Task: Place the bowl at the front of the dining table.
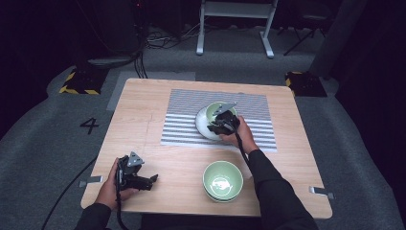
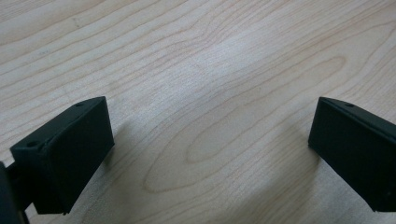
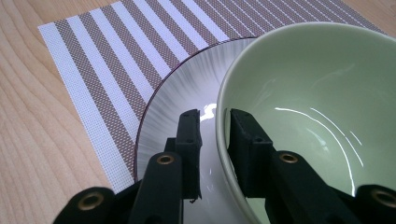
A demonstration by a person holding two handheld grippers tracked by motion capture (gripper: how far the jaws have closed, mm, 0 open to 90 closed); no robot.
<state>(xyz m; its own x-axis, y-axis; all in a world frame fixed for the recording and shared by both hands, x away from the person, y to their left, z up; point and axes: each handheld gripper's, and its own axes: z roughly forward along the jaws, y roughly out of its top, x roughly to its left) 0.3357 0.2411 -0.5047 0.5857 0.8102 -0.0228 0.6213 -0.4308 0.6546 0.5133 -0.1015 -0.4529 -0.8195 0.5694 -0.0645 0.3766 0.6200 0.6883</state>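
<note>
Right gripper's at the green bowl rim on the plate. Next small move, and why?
Probably open a bit wider and lift the right gripper clear. The green bowl already sits on the white plate on the striped mat, and the jaws straddle its rim with a gap showing, so the grip looks released.

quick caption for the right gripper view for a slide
Right tongs straddle the rim of a green bowl sitting on a white plate atop a striped placemat.
</note>
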